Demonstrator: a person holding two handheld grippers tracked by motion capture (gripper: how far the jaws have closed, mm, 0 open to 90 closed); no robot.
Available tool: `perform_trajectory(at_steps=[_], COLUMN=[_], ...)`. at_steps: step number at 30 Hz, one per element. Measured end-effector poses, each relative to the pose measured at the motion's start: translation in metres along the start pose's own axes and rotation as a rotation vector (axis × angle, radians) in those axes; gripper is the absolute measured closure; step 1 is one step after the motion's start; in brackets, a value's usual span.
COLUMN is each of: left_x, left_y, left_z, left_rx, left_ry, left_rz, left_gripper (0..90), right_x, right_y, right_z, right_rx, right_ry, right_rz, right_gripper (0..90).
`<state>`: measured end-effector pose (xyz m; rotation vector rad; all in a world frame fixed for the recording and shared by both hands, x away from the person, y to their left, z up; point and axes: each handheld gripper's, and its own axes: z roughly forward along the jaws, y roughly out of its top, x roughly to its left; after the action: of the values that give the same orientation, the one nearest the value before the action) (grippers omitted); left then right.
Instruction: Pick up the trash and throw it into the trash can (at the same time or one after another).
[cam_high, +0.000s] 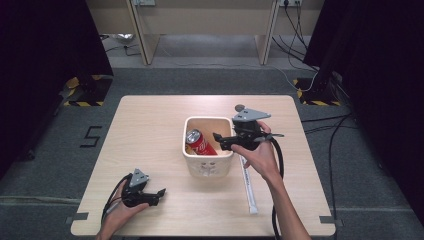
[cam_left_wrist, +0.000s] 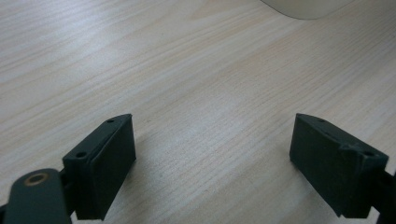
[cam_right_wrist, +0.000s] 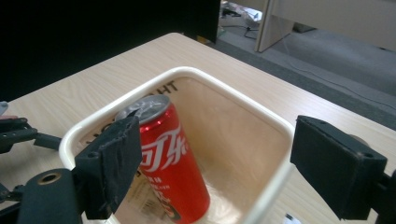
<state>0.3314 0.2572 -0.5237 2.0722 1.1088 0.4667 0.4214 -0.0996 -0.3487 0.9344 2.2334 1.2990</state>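
Since the can (cam_right_wrist: 168, 158) already leans inside the bin (cam_high: 190, 159), we judge placing done; our right gripper (cam_high: 218, 139) hangs released above its rim, our left gripper (cam_high: 161, 192) idle, open.

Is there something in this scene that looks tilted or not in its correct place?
Yes. The red soda can is not upright: it leans inside the cream basket, top toward one wall. A long white strip also lies loose on the table beside the basket.

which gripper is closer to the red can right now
Right. The right gripper hovers open just over the red can in the bin; the left gripper rests open near the table's front edge.
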Motion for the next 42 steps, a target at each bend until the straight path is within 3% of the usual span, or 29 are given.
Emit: perform_trajectory(at_steps=[13, 20, 25, 33, 40, 42], left_x=[0.000, 0.000, 0.000, 0.000, 0.000, 0.000], left_y=[0.000, 0.000, 0.000, 0.000, 0.000, 0.000], left_z=[0.000, 0.000, 0.000, 0.000, 0.000, 0.000], left_rx=[0.000, 0.000, 0.000, 0.001, 0.001, 0.001], left_ry=[0.000, 0.000, 0.000, 0.001, 0.001, 0.001], left_rz=[0.000, 0.000, 0.000, 0.001, 0.001, 0.001], left_gripper=[13.6, 13.6, 13.6, 13.6, 13.6, 13.6], right_x=[-0.022, -0.031, -0.034, -0.033, -0.031, -0.029], right_y=[-0.022, -0.040, -0.053, -0.069, -0.082, -0.086], right_z=[-0.046, -0.062, -0.064, -0.059, -0.049, -0.046], right_rx=[-0.021, -0.013, 0.004, 0.035, 0.093, 0.105], right_ry=[-0.091, -0.135, -0.164, -0.155, -0.193, -0.184], right_rz=[0.019, 0.039, 0.052, 0.054, 0.028, 0.029], right_gripper=[18.9, 20.4, 22.7, 26.9, 29.5, 30.2])
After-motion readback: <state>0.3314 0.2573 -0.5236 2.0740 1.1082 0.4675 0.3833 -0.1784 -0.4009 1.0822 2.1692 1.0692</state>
